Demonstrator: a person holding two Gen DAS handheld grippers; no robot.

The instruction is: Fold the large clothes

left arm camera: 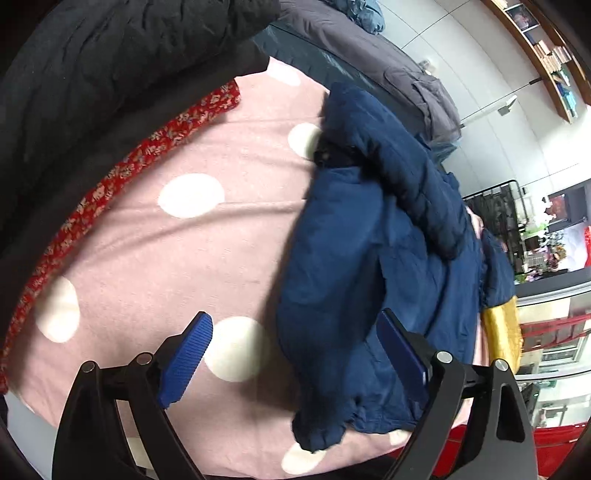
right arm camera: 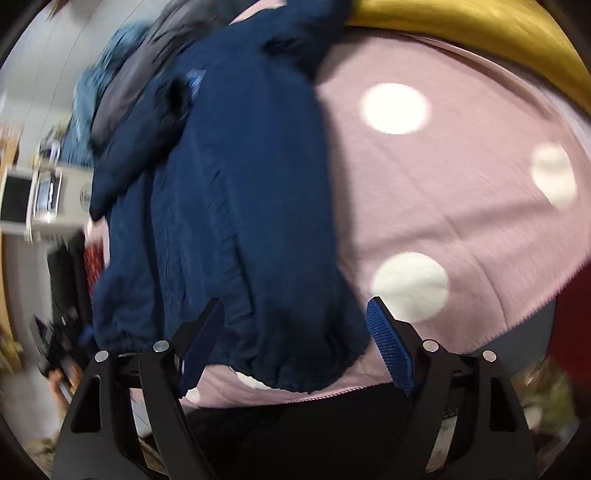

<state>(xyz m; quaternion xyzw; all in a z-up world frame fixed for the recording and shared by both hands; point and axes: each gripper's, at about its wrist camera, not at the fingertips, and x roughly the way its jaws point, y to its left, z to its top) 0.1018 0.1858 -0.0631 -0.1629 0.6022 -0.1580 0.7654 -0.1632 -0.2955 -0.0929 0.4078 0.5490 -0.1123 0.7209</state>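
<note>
A navy blue jacket [left arm camera: 369,266] lies partly folded on a pink blanket with white dots [left arm camera: 184,258]; one sleeve is laid across its body. My left gripper [left arm camera: 295,350] is open above the jacket's near left hem corner, holding nothing. In the right wrist view the jacket [right arm camera: 229,184] stretches away from me, its gathered hem nearest. My right gripper [right arm camera: 295,332] is open over the hem's right part, holding nothing. The pink blanket [right arm camera: 461,203] lies to the right.
A black quilted garment [left arm camera: 92,74] and a red floral cloth [left arm camera: 110,184] lie at the blanket's left. A grey garment [left arm camera: 388,55] lies beyond. A yellow cloth [left arm camera: 504,332] [right arm camera: 480,29] borders the blanket. Room furniture is blurred behind.
</note>
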